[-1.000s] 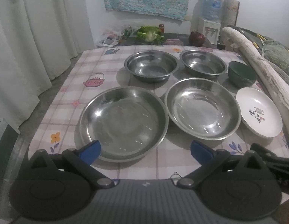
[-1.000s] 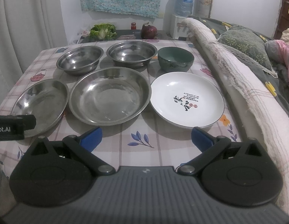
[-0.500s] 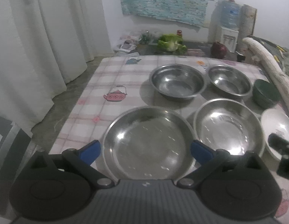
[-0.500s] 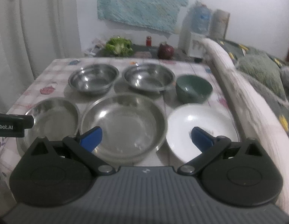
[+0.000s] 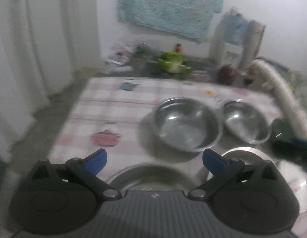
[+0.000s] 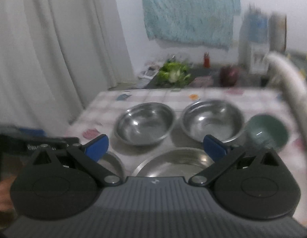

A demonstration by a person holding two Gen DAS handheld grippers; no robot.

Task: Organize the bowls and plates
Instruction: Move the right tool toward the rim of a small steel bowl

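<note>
Hovering wide-open, empty left tongs and right tongs, steel bowls ahead, green bowl beside.

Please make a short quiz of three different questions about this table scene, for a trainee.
1. True or false: the left gripper is shut on a steel bowl.
2. Seen from the right wrist, the green bowl stands to which side of the two steel bowls? A) left B) right C) between them
3. Fill in: the right gripper holds ____.

Key: 1 false, its jaws are open and empty. 2 B. 3 nothing.
</note>
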